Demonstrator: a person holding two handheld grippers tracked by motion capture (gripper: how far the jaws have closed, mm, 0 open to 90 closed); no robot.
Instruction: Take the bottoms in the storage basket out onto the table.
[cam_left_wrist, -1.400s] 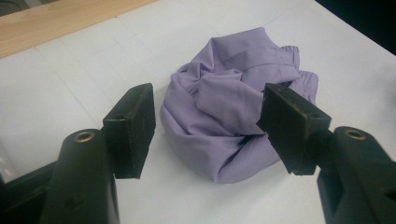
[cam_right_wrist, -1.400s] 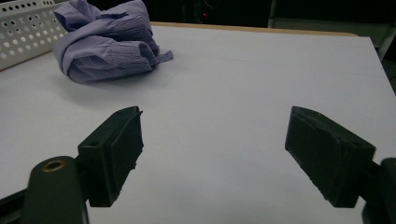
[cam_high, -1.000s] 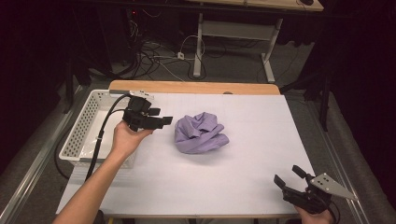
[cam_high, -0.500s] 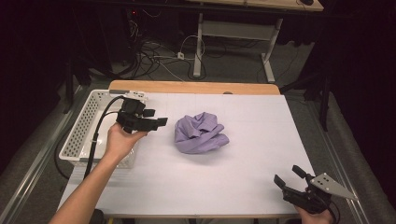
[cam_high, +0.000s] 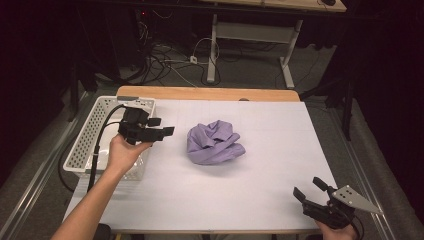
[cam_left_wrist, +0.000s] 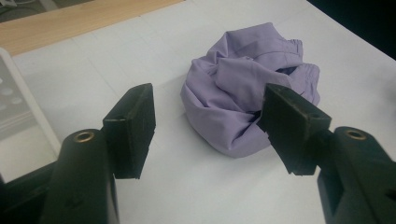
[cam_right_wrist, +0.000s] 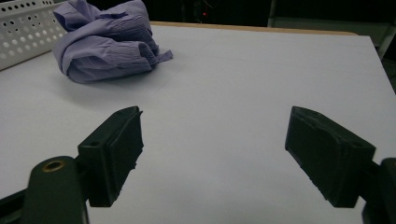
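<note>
Two grippers are in our hands, both with jaws apart and nothing between them. Our left gripper (cam_high: 161, 127) hovers above the tabletop (cam_high: 260, 150) just beside the white basket (cam_high: 90, 135), pointing toward the crumpled purple shirt (cam_high: 215, 143), near it but not touching. That shirt lies in a heap near the middle of the tabletop, just beyond the open jaws in the left gripper view. Our right gripper (cam_high: 311, 189) sits at the near right corner, well apart from the shirt.
</note>
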